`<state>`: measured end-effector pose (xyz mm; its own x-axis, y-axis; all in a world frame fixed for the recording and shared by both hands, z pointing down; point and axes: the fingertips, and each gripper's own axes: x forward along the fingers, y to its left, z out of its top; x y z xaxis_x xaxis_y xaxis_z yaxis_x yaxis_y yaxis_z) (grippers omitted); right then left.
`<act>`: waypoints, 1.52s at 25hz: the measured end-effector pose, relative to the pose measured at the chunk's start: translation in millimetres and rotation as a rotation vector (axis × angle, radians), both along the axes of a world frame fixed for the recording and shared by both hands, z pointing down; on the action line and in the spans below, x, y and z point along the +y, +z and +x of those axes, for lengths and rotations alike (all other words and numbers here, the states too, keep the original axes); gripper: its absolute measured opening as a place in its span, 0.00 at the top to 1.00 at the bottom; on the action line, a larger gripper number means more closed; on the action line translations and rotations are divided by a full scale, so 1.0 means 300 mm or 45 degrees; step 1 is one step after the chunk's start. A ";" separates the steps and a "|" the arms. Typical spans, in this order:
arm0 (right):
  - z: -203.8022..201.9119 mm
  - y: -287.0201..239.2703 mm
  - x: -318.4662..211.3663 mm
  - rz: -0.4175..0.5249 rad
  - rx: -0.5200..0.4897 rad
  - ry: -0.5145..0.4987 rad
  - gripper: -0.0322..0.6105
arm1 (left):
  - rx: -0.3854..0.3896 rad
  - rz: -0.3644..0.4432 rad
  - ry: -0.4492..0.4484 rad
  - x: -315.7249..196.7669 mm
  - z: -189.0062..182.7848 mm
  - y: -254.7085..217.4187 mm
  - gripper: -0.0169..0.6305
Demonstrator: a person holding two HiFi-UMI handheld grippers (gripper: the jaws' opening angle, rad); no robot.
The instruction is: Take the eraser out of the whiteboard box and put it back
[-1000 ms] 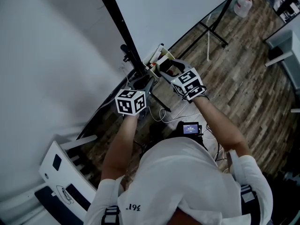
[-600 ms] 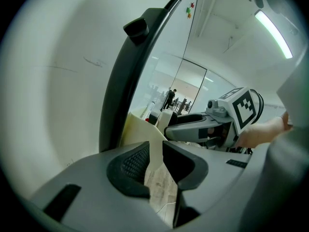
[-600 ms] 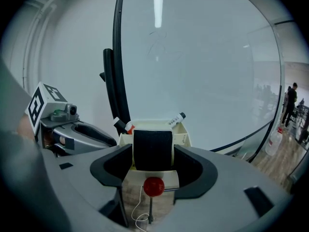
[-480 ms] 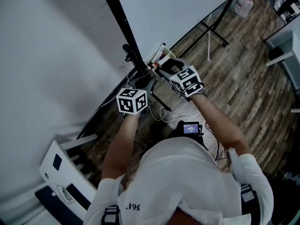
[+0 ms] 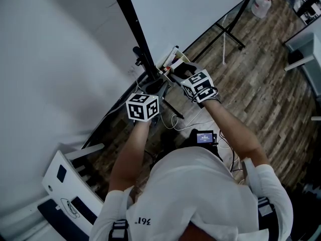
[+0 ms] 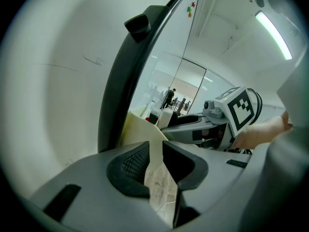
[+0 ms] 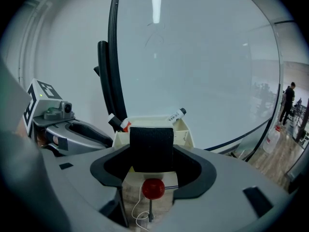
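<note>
A: Right tool point(image 7: 151, 152): your jaws are clamped on the black eraser point(image 7: 151, 140), one pad on each side of it.

B: Noted. Eraser position: you hold it upright at the near wall of the cream whiteboard box point(image 7: 184, 132). Its lower edge covers that wall, so I cannot tell whether it sits inside the box or just in front.

A: Left tool point(image 6: 154, 154): your jaws stand narrow, closed on a cream wall of the same box, which runs up through the gap between them.

B: Contents of the box: a red-capped marker point(image 7: 119, 123) leans at the left end and a second marker point(image 7: 176, 115) leans at the right end. Both are behind the eraser.

A: Outward from there: the box sits at the lower edge of the whiteboard point(image 7: 203, 57), just beside its black frame post point(image 7: 103, 81). The head view puts your two tools close together at the box, with the wooden floor point(image 5: 251, 89) beneath.
</note>
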<state>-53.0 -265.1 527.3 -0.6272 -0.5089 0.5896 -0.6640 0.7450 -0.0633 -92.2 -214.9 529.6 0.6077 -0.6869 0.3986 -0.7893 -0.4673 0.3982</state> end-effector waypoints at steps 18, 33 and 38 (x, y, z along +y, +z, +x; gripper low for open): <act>0.002 0.006 0.001 0.013 0.000 0.007 0.54 | 0.015 -0.006 -0.003 -0.006 0.006 0.003 0.86; 0.041 -0.079 -0.009 0.091 -0.059 0.058 0.54 | 0.027 0.030 -0.032 0.004 -0.013 -0.041 0.86; 0.045 -0.112 -0.005 0.117 -0.073 0.064 0.54 | 0.022 0.046 -0.041 0.010 -0.024 -0.061 0.86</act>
